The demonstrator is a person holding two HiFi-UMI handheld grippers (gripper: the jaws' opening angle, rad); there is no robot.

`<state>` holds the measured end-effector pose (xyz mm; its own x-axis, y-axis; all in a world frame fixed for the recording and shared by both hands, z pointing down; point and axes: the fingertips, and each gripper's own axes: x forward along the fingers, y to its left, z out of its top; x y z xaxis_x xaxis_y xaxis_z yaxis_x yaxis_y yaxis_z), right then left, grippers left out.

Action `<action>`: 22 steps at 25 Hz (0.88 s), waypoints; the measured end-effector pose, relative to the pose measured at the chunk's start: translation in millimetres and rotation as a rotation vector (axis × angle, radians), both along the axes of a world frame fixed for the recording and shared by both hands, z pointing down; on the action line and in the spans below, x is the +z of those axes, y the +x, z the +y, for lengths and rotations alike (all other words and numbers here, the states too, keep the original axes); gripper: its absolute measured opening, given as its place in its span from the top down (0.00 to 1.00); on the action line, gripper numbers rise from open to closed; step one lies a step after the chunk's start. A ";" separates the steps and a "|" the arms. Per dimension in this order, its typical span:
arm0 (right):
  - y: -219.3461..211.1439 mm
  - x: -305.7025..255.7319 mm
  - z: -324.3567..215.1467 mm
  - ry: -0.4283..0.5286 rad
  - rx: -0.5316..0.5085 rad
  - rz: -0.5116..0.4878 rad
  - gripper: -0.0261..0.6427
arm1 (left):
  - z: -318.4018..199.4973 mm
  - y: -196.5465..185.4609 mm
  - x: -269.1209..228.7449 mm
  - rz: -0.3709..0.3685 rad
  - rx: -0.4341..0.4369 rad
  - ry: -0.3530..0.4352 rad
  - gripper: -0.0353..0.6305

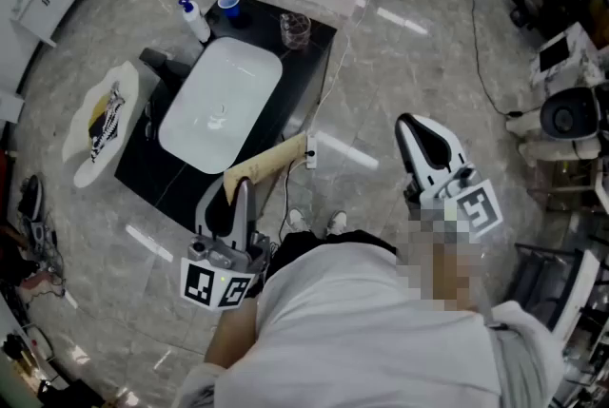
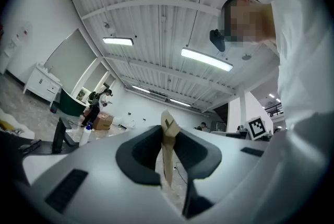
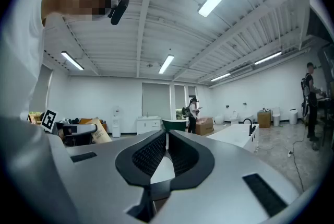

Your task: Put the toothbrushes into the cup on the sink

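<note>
Clearly little is done yet: the left claw (image 1: 236, 192) grips a long, flat, tan cardboard pack (image 1: 271, 159), probably a boxed toothbrush, held near the near edge of the glossy black table (image 1: 314, 64). The smooth, rounded white sink (image 1: 224, 102) and the clear glass cup (image 1: 295, 30) stand well beyond. The right claw (image 1: 425, 135), with ribbed dark pads, is closed on nothing.

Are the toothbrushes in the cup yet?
Not yet. No brush sticks out of the blue cup or the glass beside the sink. The left tool is clamped on a flat tan pack; the right tool is shut and empty. Getting brushes into a cup is all to do.
</note>
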<state>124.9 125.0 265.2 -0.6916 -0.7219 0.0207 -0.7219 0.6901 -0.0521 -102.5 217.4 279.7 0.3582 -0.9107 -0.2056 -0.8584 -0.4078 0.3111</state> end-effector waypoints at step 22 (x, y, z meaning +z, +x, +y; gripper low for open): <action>17.0 -3.4 16.5 0.017 -0.085 0.012 0.89 | 9.9 9.4 -10.2 -0.021 -0.119 0.012 0.85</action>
